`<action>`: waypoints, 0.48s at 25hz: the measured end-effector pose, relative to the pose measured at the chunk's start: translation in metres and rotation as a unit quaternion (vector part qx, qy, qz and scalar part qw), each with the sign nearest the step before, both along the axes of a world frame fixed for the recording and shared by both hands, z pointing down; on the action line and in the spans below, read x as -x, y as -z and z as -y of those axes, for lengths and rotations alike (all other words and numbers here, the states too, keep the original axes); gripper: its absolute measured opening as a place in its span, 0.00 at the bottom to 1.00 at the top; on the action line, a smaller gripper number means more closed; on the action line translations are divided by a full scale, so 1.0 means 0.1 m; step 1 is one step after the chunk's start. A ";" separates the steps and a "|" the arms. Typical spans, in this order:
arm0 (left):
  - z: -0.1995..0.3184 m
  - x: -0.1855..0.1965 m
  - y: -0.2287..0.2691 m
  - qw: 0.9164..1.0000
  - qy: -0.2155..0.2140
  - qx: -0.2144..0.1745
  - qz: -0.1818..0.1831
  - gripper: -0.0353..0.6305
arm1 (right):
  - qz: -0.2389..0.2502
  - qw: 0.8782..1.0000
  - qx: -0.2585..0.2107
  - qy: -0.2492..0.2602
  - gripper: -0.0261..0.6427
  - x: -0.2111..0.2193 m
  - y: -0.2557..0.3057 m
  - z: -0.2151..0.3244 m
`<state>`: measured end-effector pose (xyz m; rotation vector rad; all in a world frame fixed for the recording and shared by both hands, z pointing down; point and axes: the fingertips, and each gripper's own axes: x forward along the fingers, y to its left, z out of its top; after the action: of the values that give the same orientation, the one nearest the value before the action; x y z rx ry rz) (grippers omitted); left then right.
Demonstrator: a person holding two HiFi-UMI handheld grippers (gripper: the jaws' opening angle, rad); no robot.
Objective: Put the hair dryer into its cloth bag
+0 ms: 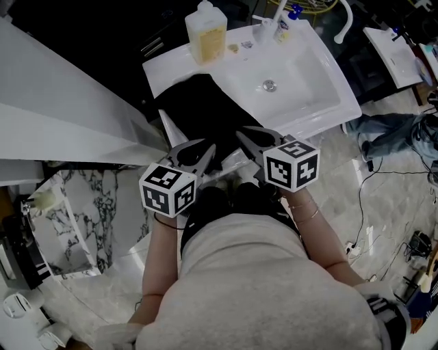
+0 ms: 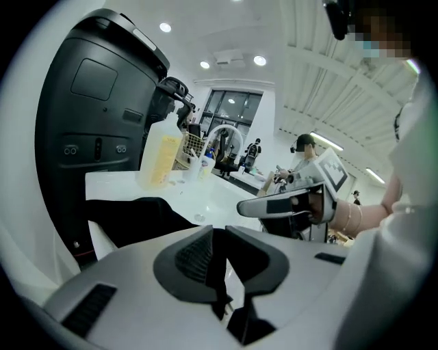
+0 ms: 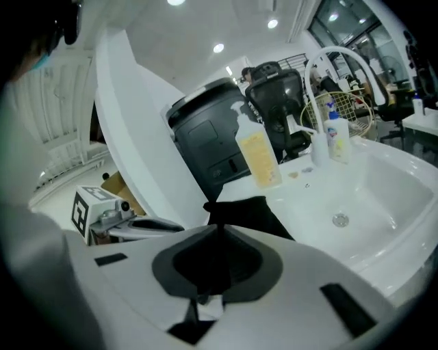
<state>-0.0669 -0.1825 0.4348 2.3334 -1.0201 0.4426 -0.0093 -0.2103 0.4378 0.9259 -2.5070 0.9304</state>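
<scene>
The black cloth bag [image 1: 202, 109] lies on the white counter [image 1: 164, 68], left of the basin, with its near end at the counter's front edge. My right gripper [image 1: 243, 138] is at that near end, and in the right gripper view it [image 3: 219, 227] is shut on a pinch of the bag [image 3: 250, 212], which rises to a small peak. My left gripper [image 1: 204, 152] is beside it on the left; in its own view the jaws [image 2: 213, 229] stand slightly apart, open, with the bag [image 2: 137, 219] ahead and to the left. No hair dryer shows in any view.
A yellow soap bottle [image 1: 207, 31] stands behind the bag. The basin [image 1: 301, 75] and its faucet [image 1: 345, 20] lie to the right. A white slanted panel [image 1: 61, 116] runs along the left. A black machine [image 2: 89, 116] stands behind the counter. Cables [image 1: 390, 178] trail on the floor.
</scene>
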 end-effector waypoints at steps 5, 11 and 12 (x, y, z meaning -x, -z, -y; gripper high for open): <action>0.18 -0.03 0.38 0.997 0.035 -0.055 -0.041 0.08 | 0.105 0.993 -0.050 0.021 0.04 0.08 0.53 -0.02; 0.30 -0.01 0.66 0.992 0.067 -0.099 -0.031 0.07 | 0.117 0.985 -0.127 0.001 0.04 0.04 0.90 -0.01; 0.31 0.00 0.67 0.991 0.080 -0.102 -0.030 0.07 | 0.105 0.985 -0.134 -0.011 0.04 0.02 0.90 0.01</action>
<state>-0.0668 -0.2140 0.3675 2.4021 -1.2632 0.2131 -0.0116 -0.2109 0.3481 0.9798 -2.8598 0.7423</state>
